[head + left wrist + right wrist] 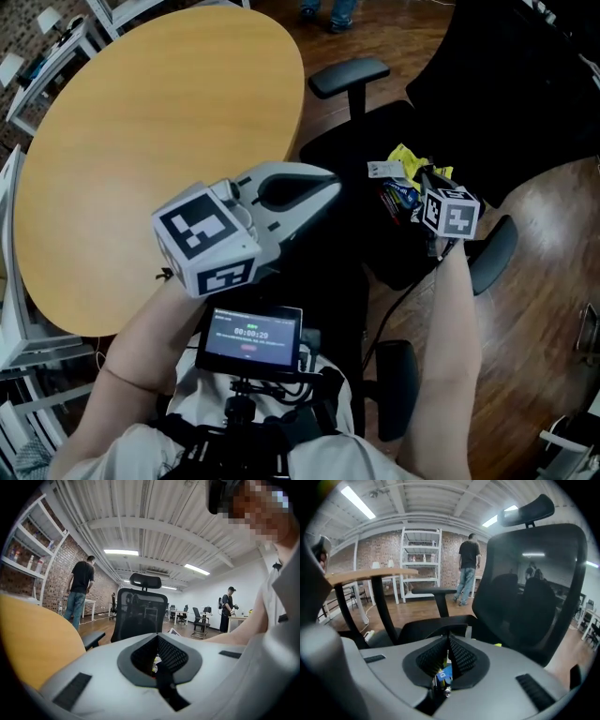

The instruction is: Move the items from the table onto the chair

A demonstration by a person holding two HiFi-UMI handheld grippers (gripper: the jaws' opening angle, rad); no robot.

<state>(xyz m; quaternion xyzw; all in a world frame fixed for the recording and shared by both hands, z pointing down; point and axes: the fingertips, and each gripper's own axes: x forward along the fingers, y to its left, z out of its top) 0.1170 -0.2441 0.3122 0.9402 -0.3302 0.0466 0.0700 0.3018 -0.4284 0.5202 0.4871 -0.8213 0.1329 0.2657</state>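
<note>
Over chair point(347, 155), downtilted gripper point(449, 641) with packet point(444, 673)

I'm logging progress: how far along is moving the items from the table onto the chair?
Mostly done, it seems. A small pile already lies on the chair seat. The right tool is shut on a blue item beside that pile, not yet released. The left tool is shut and empty. No items show on the table; only that release looks left.

Tan-orange table point(141, 122); black chair point(367, 141); pale grey left tool point(330, 185), black-white square markers; yellow packet point(405, 157); blue packet point(444, 673) in right tool point(447, 644).
</note>
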